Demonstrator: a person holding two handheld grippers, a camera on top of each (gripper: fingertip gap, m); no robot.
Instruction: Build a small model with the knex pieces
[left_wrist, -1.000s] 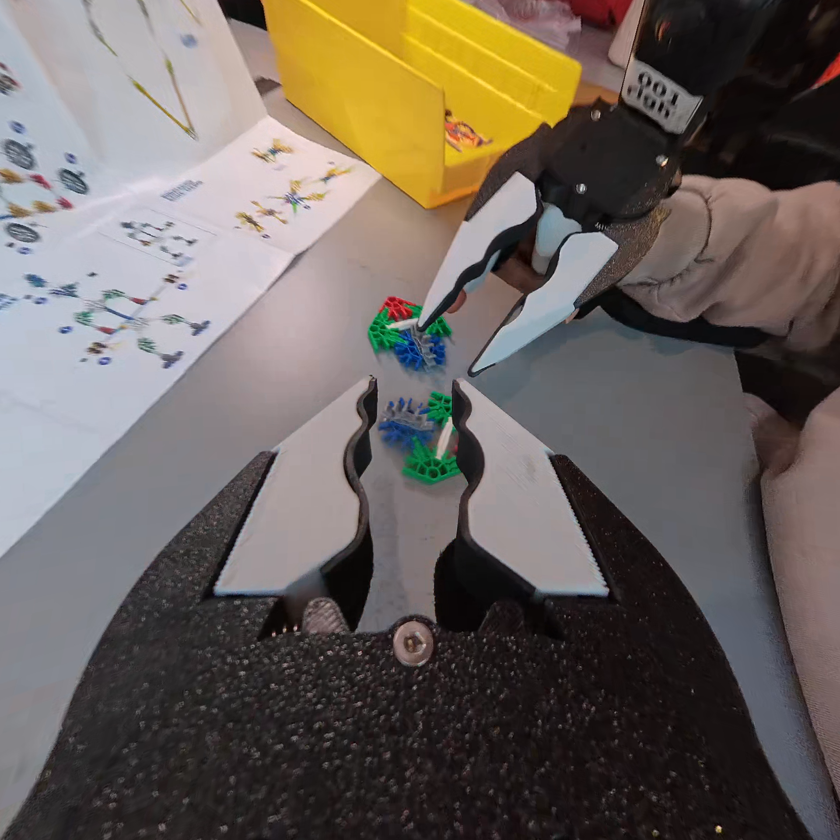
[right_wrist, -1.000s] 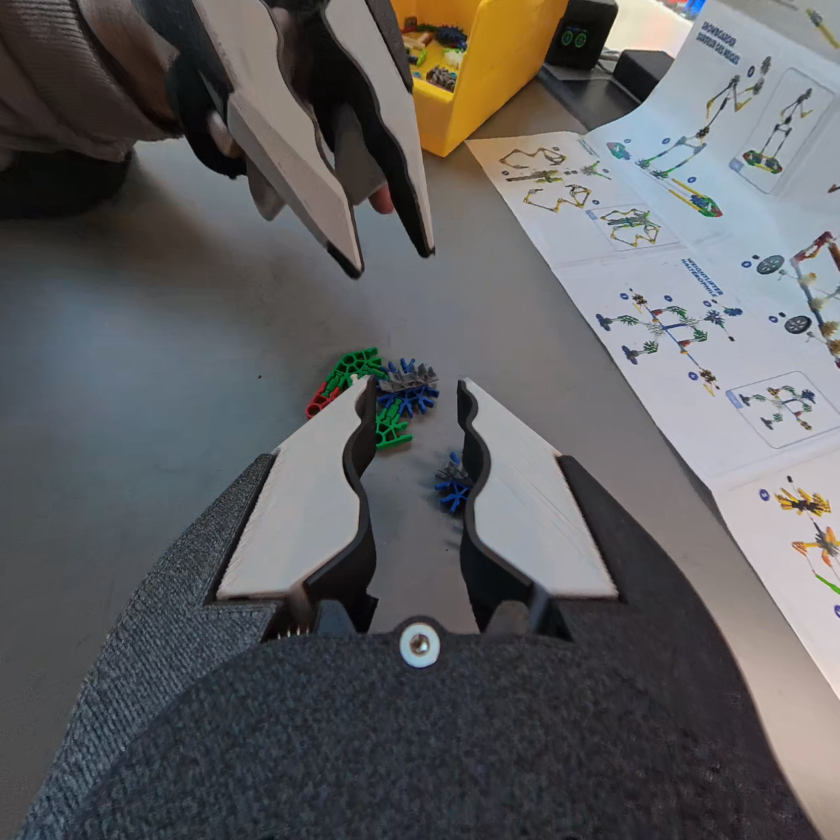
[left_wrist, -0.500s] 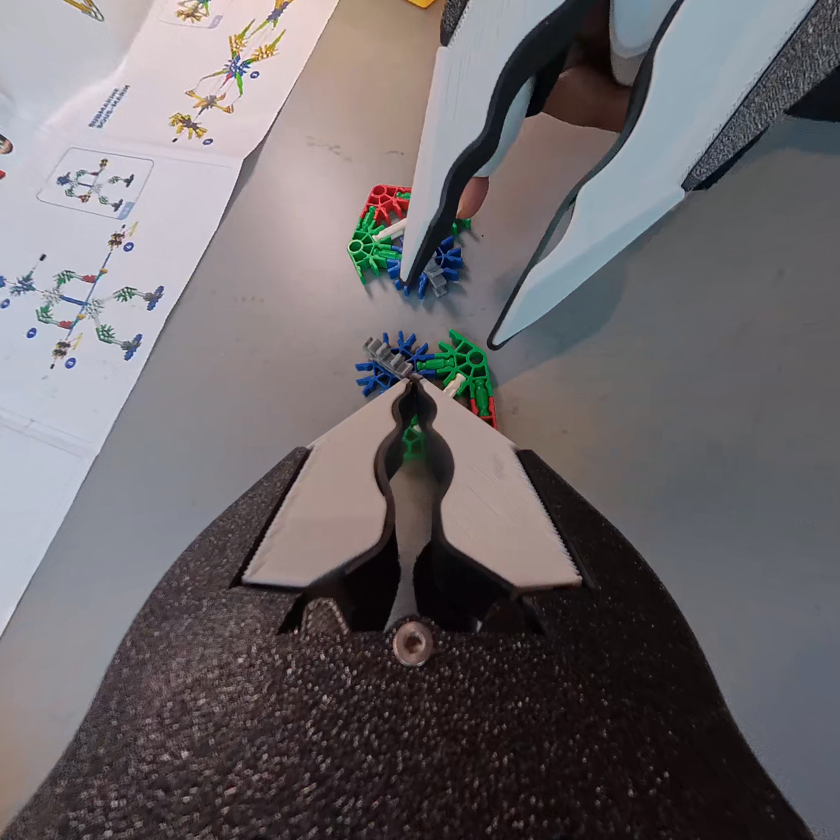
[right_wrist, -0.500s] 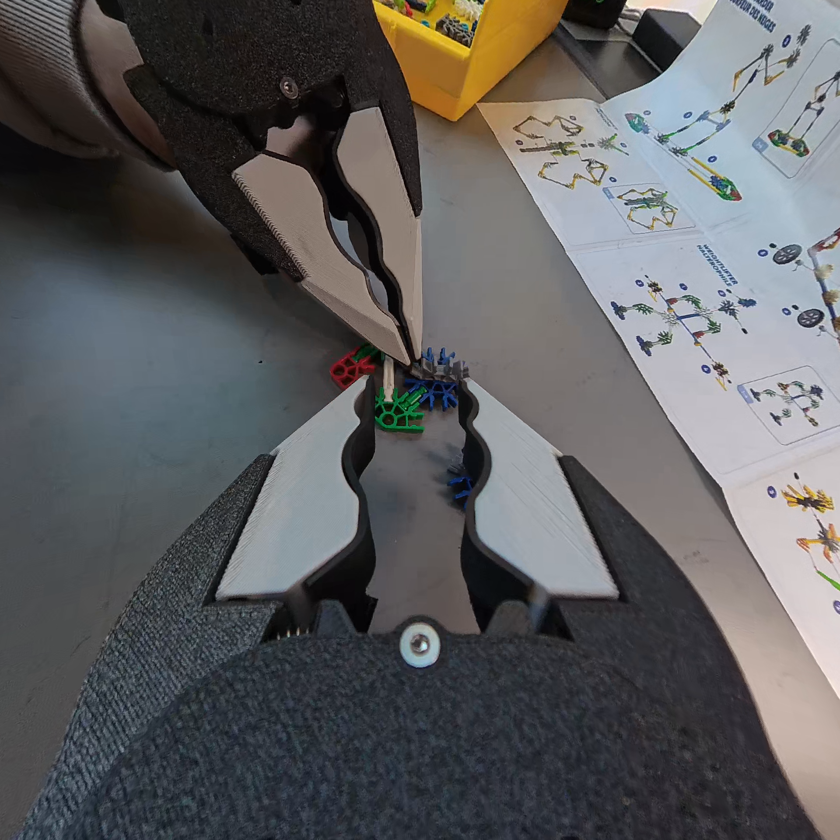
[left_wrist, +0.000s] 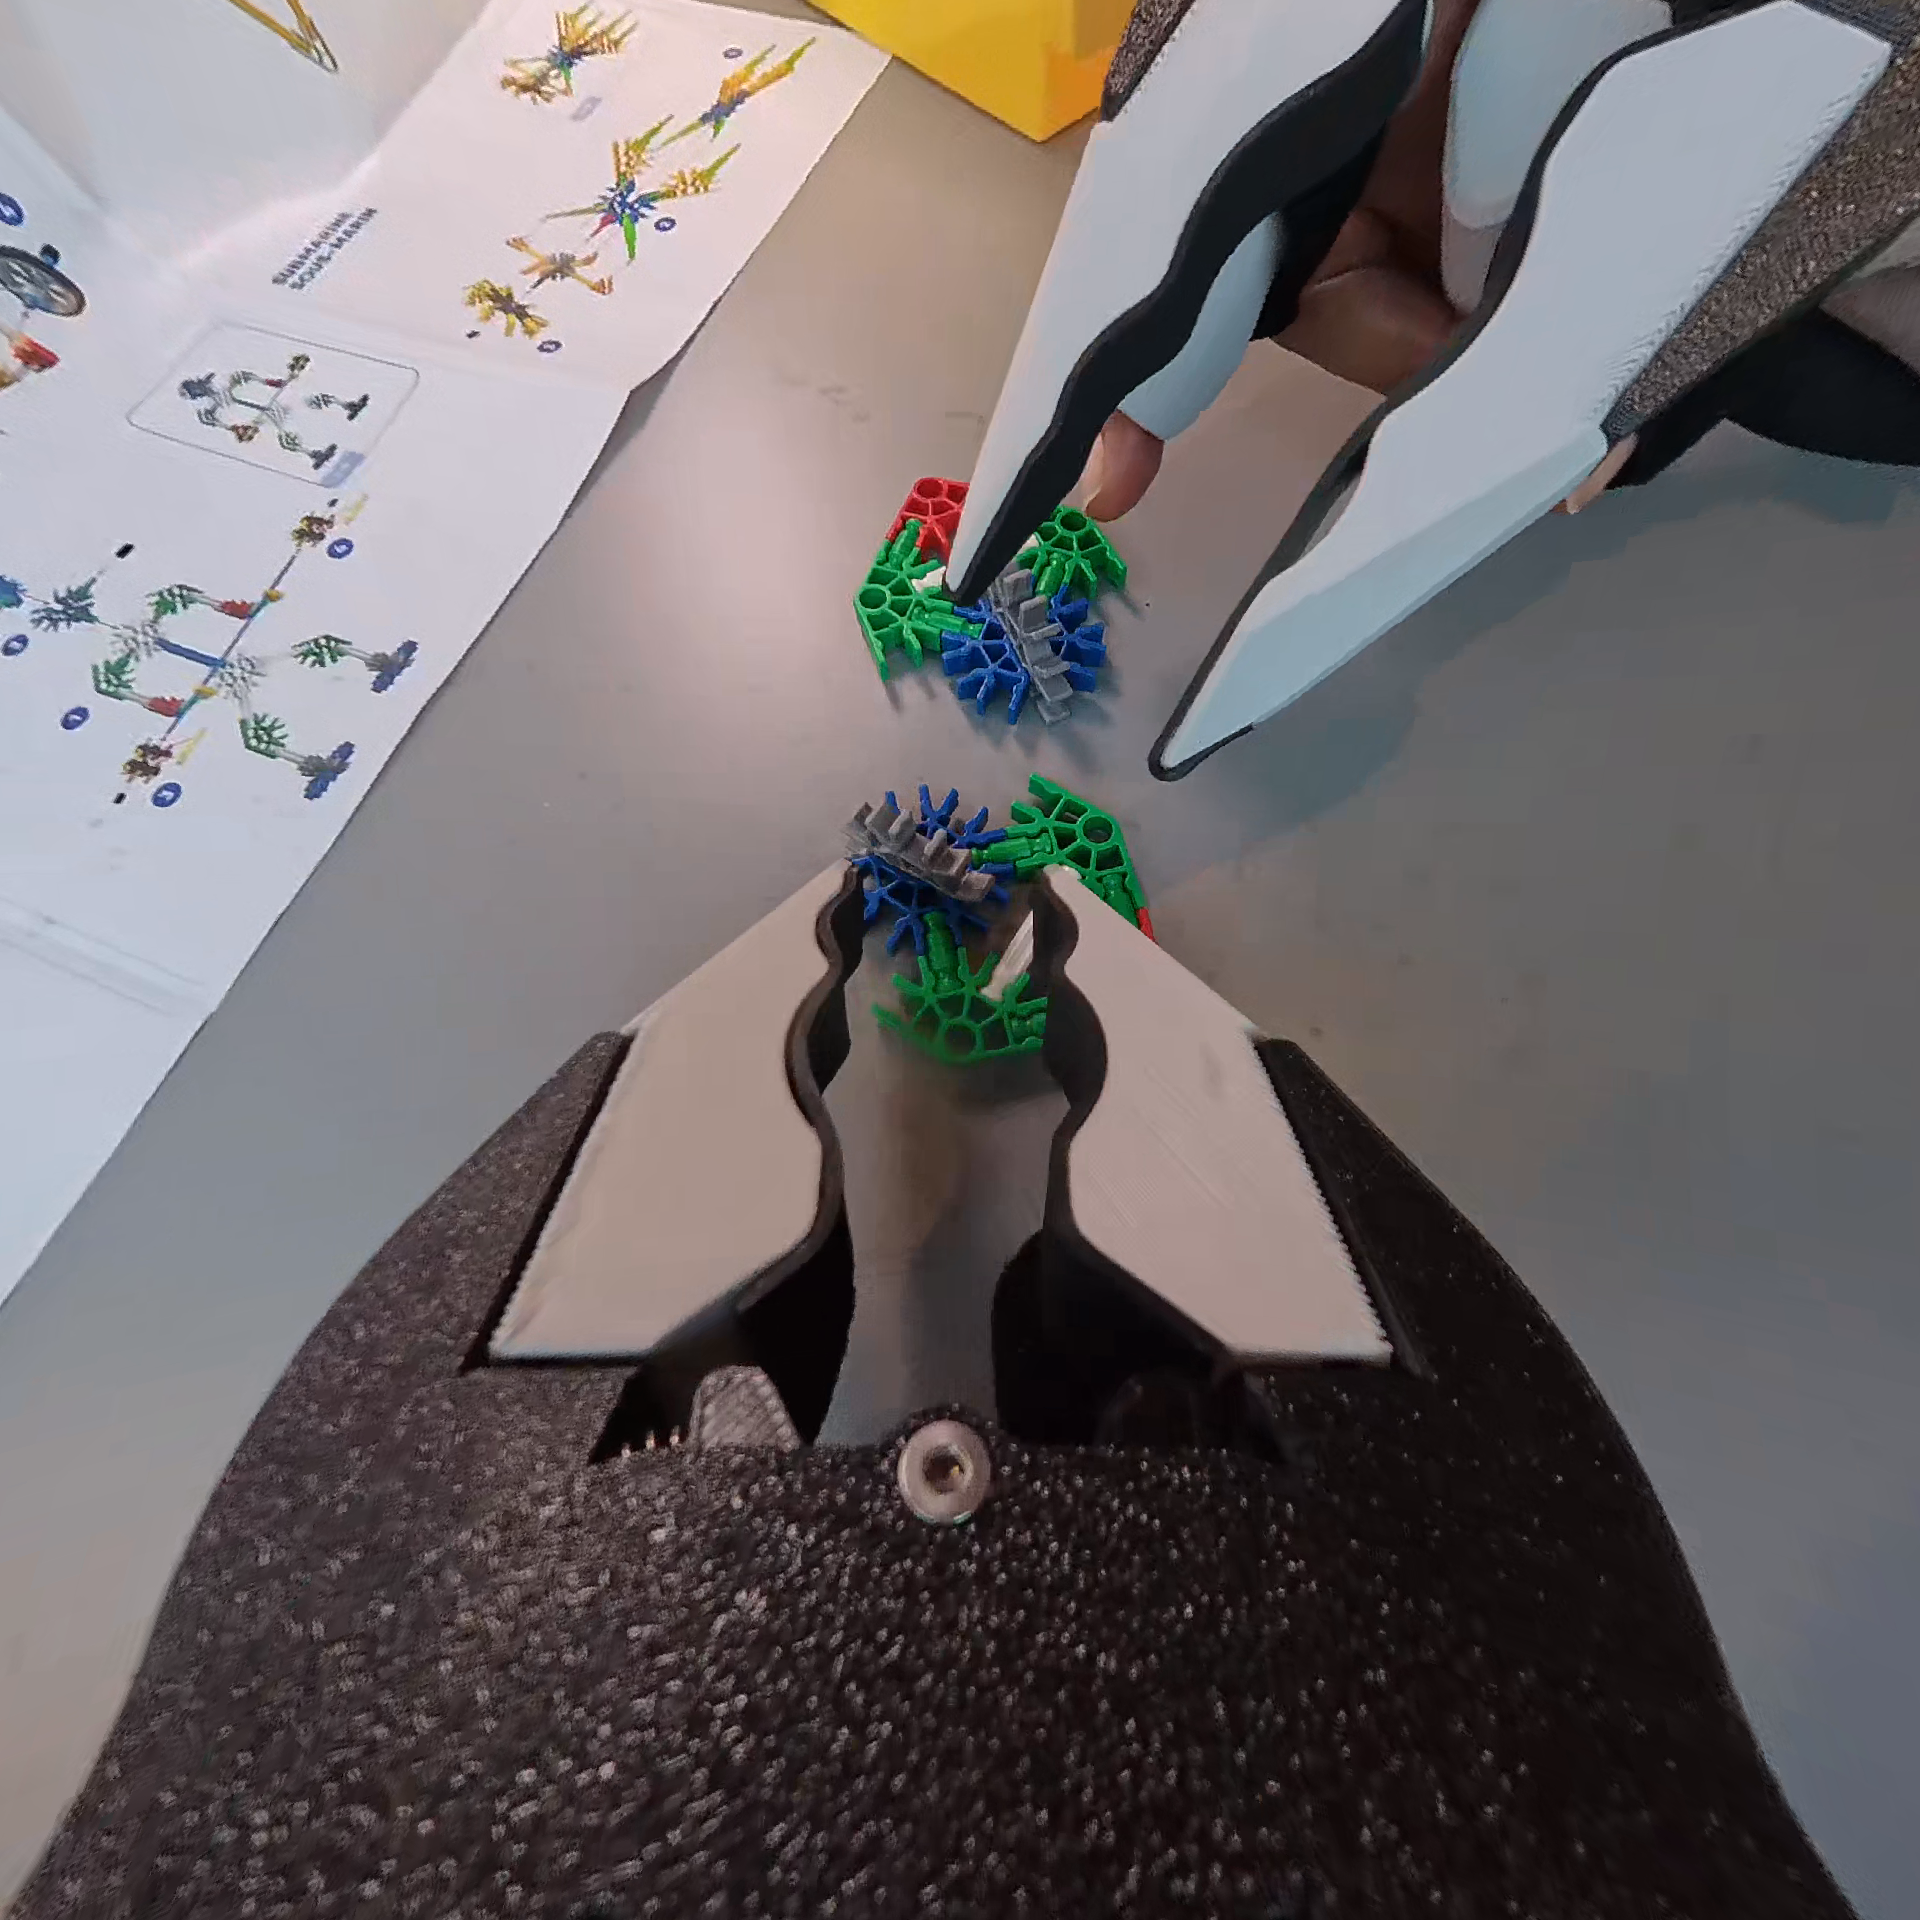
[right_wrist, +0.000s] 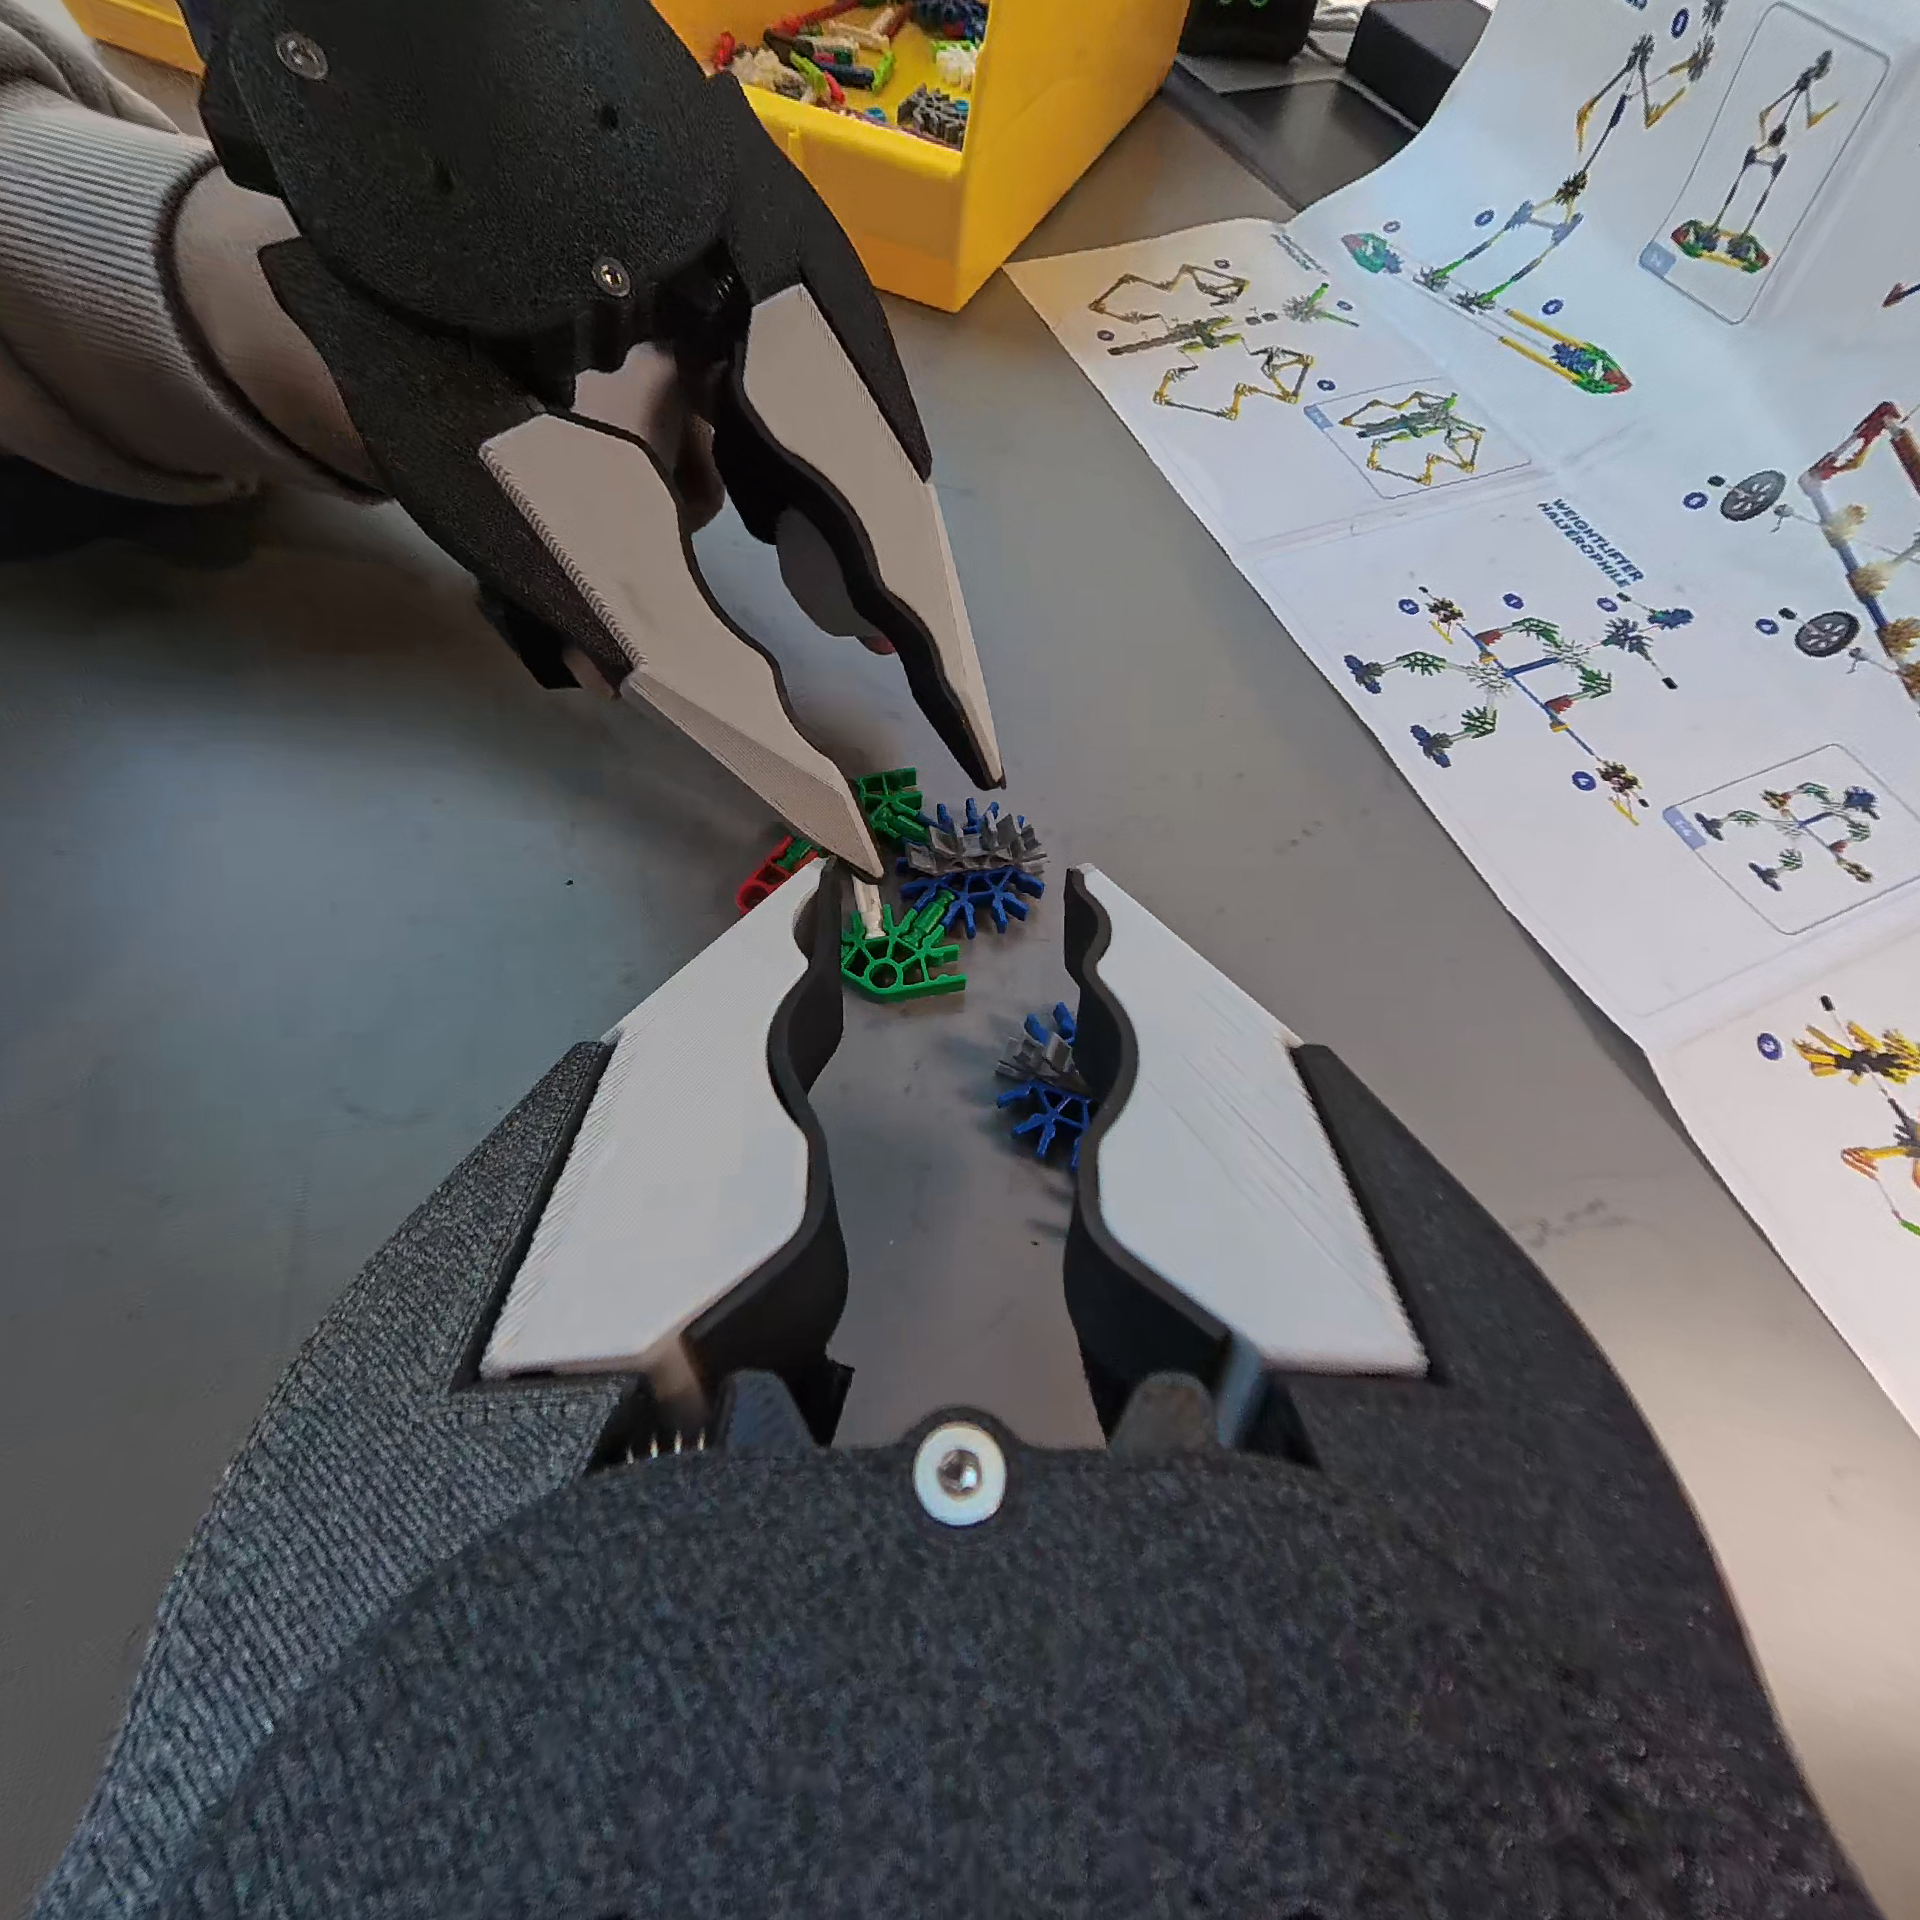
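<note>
Yellow bin and instruction sheet run off-frame.

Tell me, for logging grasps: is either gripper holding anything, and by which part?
Nothing is held: left gripper and right gripper both stand open at the connector clusters.

A yellow bin of small parts stands beside an unfolded instruction sheet.

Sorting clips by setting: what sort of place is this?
Probably a hobby or lab workbench: a grey tabletop, a yellow parts bin of construction-toy pieces, and a fold-out instruction sheet.
</note>
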